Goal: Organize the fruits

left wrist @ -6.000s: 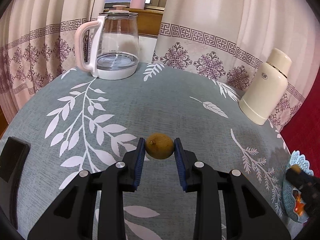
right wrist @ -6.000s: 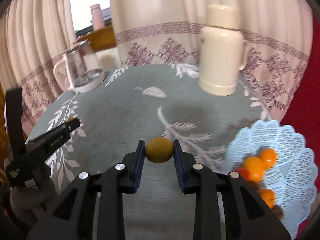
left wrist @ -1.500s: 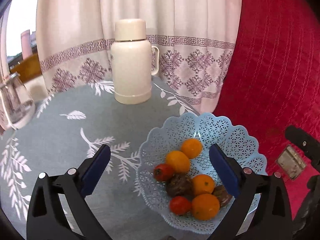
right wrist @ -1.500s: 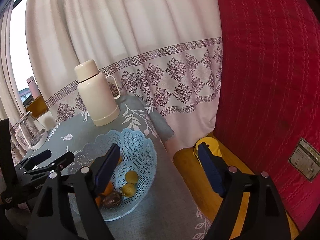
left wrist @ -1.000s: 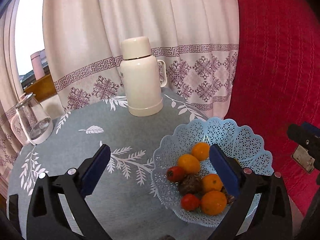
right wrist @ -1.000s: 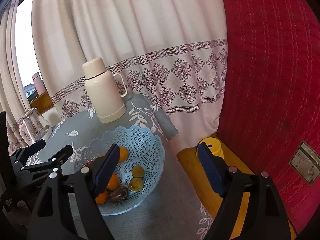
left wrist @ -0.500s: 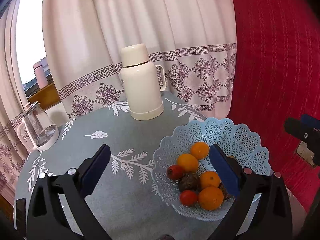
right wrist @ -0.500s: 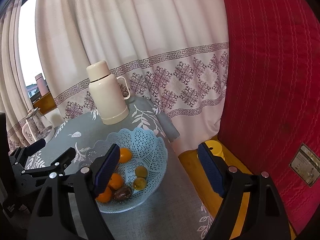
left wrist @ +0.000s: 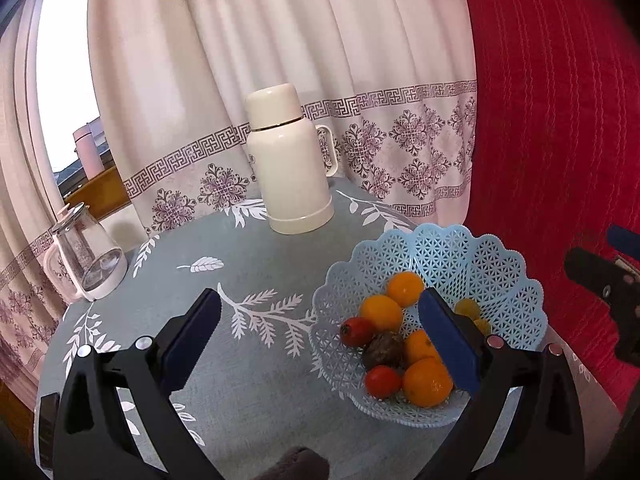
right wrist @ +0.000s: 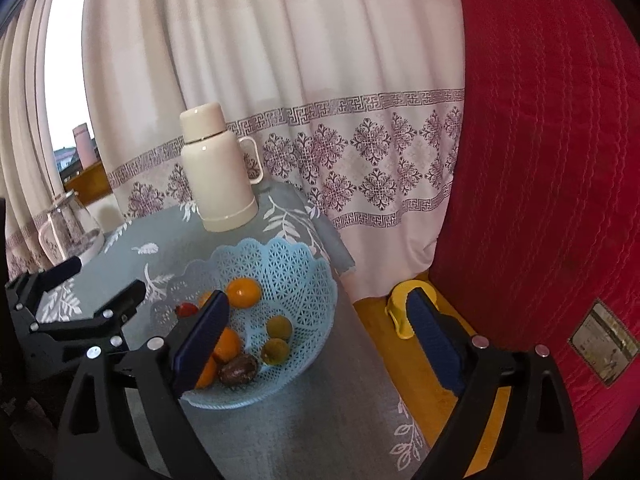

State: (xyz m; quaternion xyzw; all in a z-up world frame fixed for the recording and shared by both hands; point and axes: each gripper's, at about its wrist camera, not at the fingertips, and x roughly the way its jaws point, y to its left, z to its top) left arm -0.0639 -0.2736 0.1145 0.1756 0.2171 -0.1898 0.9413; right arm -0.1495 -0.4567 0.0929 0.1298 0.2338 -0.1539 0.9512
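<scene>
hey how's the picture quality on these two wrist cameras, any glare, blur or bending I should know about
Left wrist view: the window at the left is blown out white, the curtain bows from fisheye bending, and the fruit in the blue basket is sharp. Right wrist view: same washed-out window strip, dark corners, curved red wall; the basket stays evenly lit, without glare.

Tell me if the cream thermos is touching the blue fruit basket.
Apart. The left wrist view shows a bare strip of grey tablecloth between the cream thermos base and the blue fruit basket rim.
</scene>
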